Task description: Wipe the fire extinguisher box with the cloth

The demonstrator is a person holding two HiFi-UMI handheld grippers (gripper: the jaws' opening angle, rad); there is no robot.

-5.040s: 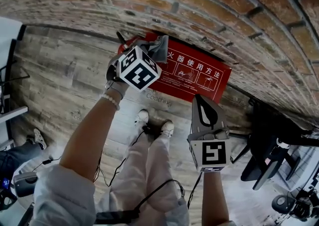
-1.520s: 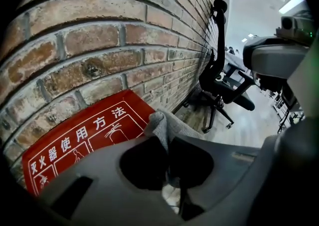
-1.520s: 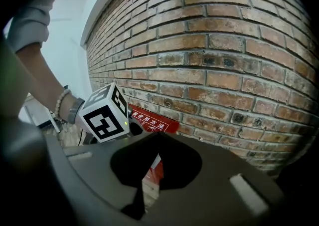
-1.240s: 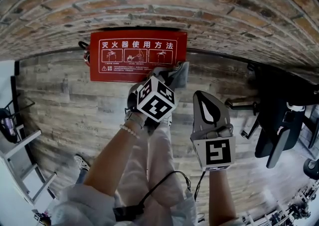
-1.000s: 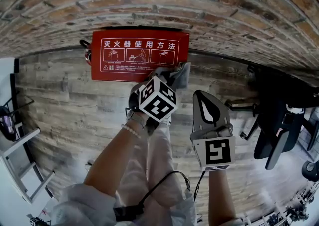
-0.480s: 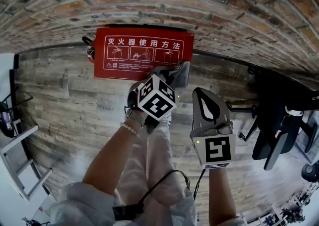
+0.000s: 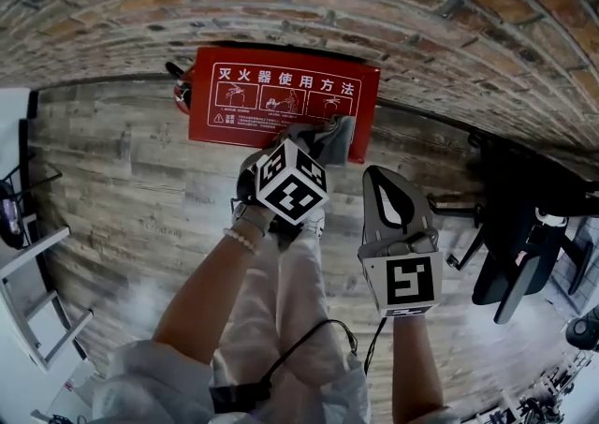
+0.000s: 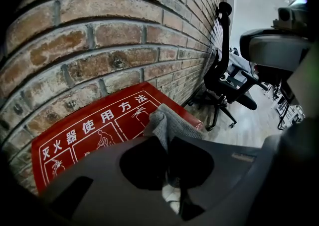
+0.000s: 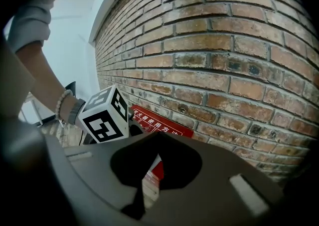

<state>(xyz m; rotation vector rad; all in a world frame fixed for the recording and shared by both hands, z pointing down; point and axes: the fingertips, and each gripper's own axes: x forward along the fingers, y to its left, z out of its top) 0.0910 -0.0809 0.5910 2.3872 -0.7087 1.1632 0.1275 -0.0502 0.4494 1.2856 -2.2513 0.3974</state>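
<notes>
red rectangular fire extinguisher box (image 7: 281,104) with white lettering and pictograms, grey fabric cloth (image 7: 335,137), black-and-white patterned marker cube (image 7: 292,181), red-brown brick wall (image 7: 393,1) with grey mortar, grey-brown plank floor (image 7: 122,188)

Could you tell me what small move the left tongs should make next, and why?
Probably sweep the cloth leftward across the fire extinguisher box: the left tongs grip it at the box's near right corner, and nearly all the red printed face lies to the left.

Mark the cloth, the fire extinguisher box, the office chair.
cloth (image 8: 167,126), left gripper view, grey fold past the jaws.
fire extinguisher box (image 7: 281,104), head view, middle of the printed red face.
office chair (image 8: 215,75), left gripper view, backrest.
</notes>
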